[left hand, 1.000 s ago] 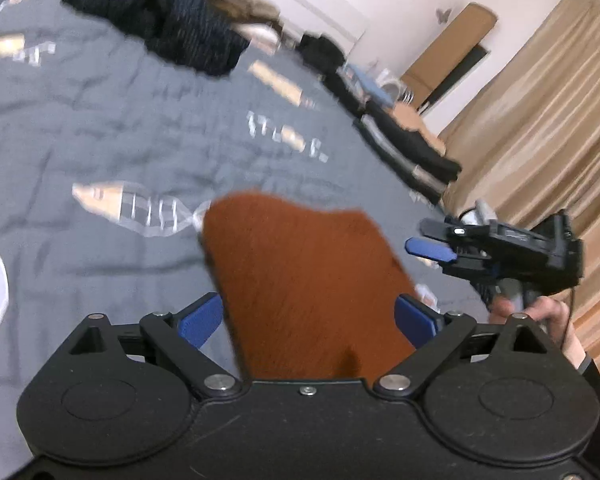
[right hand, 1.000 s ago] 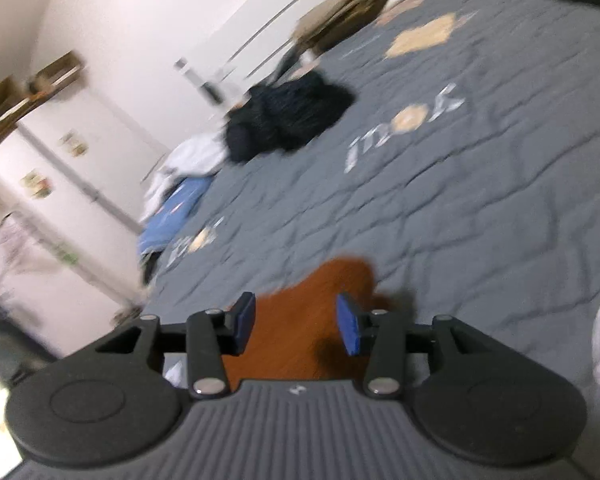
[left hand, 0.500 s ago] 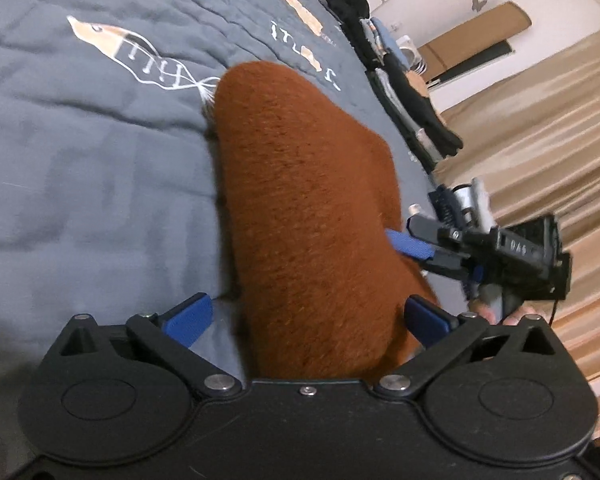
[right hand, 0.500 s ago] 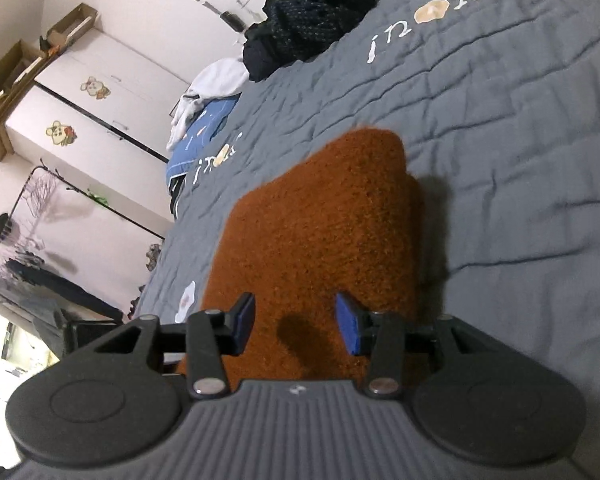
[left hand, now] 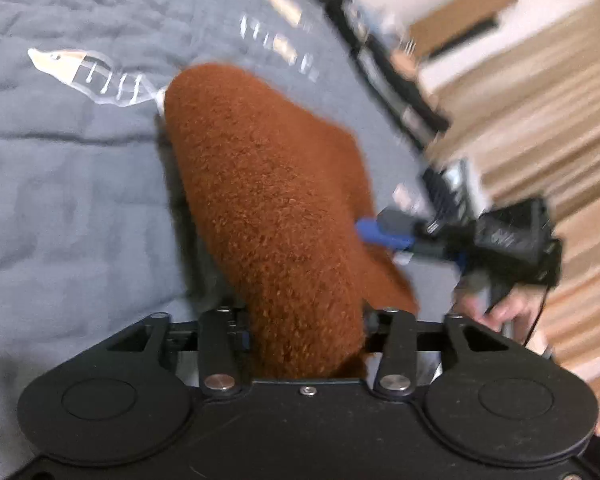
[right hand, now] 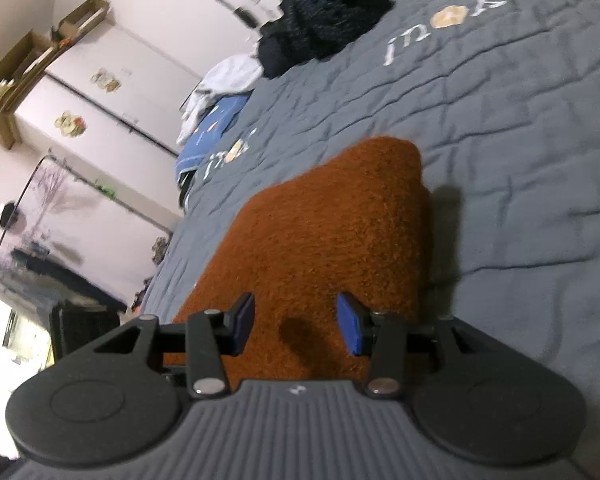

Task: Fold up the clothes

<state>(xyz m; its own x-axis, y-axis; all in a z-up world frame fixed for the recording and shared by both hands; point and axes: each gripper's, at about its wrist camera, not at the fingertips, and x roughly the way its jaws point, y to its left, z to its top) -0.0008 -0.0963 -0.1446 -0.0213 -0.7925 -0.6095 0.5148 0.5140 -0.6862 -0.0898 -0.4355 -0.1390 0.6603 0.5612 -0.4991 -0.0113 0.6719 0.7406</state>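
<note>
Grey quilted bedspread fills both views and carries the work. We hold a gripper in each hand over it.

Left gripper: its fingers have closed in against the near end of the rust-brown fleece garment, so we read it as clamped on the cloth. The pads themselves are buried in the pile. Right gripper: the jaws stand apart at a moderate width, with the fleece passing under and between the blue pads. We judge that they are not pinching it. In the left view the same tool meets the garment's right edge.

Outward from the tools, the garment lies on the bedspread as a thick, compact, rounded slab, apparently several layers deep. No loose sleeve or hem is visible.

Progress: this item looks folded down, or close to it. We cannot tell whether another fold is intended or the bundle is only being squared and placed.

Remaining work, as we judge it: a dark heap and a white-and-blue pile lie unfolded at the far edge. Dark stacked clothes along another edge are too blurred to assess.
</note>
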